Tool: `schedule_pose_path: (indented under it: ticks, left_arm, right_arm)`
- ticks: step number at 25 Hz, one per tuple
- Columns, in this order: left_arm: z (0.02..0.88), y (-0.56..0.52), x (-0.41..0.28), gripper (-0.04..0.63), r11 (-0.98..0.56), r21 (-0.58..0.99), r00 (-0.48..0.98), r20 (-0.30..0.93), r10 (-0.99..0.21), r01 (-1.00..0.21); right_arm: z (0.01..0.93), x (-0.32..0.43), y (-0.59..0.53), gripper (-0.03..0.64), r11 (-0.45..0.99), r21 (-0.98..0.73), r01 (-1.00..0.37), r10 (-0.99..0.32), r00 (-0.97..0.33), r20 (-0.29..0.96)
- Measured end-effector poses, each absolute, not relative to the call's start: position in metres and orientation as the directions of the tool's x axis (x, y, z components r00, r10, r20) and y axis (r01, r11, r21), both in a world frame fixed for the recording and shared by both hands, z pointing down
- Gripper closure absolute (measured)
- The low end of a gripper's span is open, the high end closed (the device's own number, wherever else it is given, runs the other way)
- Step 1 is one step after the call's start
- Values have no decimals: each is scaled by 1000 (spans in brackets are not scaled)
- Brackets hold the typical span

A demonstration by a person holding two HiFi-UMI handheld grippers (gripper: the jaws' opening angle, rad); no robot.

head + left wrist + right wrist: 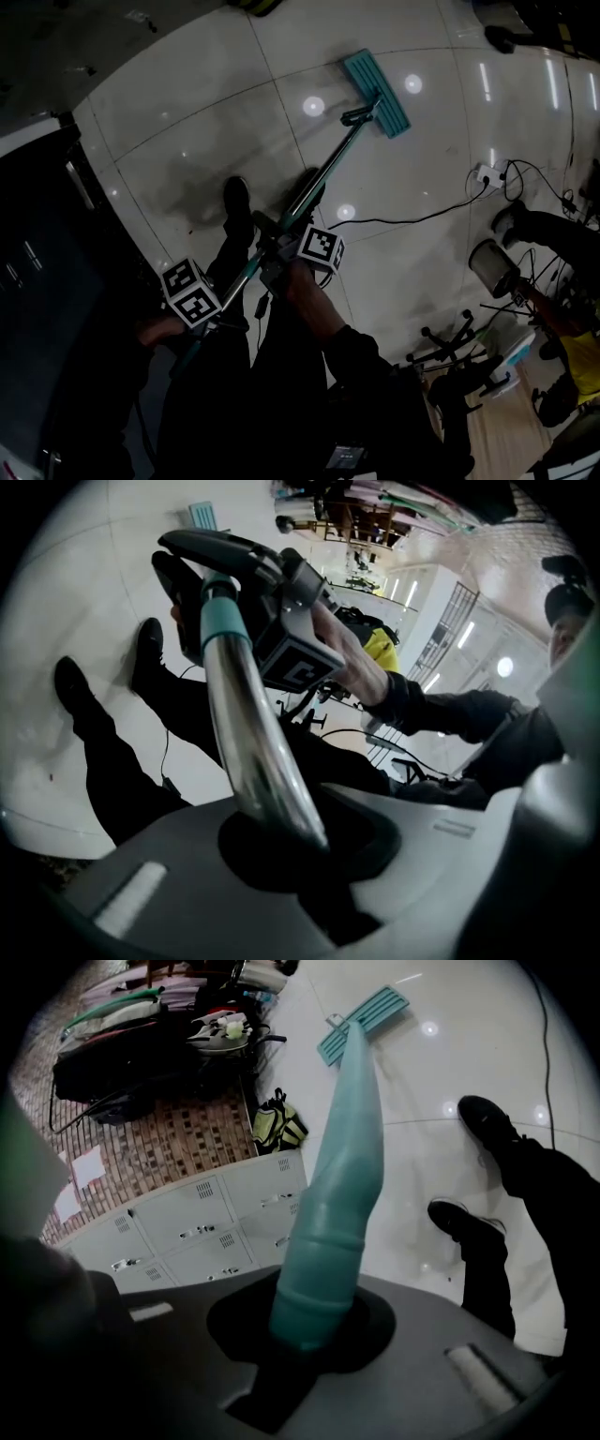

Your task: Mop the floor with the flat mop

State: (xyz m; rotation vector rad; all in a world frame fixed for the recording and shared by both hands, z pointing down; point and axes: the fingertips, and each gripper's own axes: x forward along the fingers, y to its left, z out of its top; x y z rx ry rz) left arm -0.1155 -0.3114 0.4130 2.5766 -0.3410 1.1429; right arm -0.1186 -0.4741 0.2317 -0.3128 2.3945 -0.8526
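Observation:
The flat mop's teal head (377,92) lies on the glossy white tiled floor (187,112) far ahead of me. Its pole (330,164) slants back toward my body and passes through both grippers. The right gripper (286,246), with its marker cube, is shut on the pole's teal grip (337,1194) higher up. The left gripper (208,309) is shut on the chrome pole (253,733) lower down, near my hip. From the left gripper view the right gripper (281,621) sits further along the pole. In the right gripper view the mop head (364,1022) shows beyond the grip.
My two black shoes (236,199) stand on a damp grey patch (183,192). A power strip with cables (487,175) lies at right, near a seated person (562,328) and a chair base (450,342). A dark cabinet (37,281) stands at left. Grey lockers (187,1222) and bags (277,1124) line one wall.

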Motion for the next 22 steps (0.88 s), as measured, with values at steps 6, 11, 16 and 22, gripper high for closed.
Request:
schedule_pose_path:
  ticks: [6, 11, 16, 22]
  left_arm:
    - [453, -311, -162, 552, -917, 191, 659, 745, -98, -351]
    - [469, -318, -188, 549, -913, 202, 662, 744, -93, -355]
    - [472, -326, -201, 549, -907, 222, 675, 733, -87, -359]
    - [458, -333, -189, 546, -910, 228, 683, 726, -78, -347]
  right_arm:
    - [277, -171, -477, 557, 748, -663, -36, -386, -836, -390]
    - [295, -203, -487, 558, 740, -671, -46, -384, -848, -365]
    - [302, -219, -498, 560, 724, -688, -42, -390, -848, -358]
    - [288, -205, -506, 563, 716, -697, -35, -409, -830, -379]
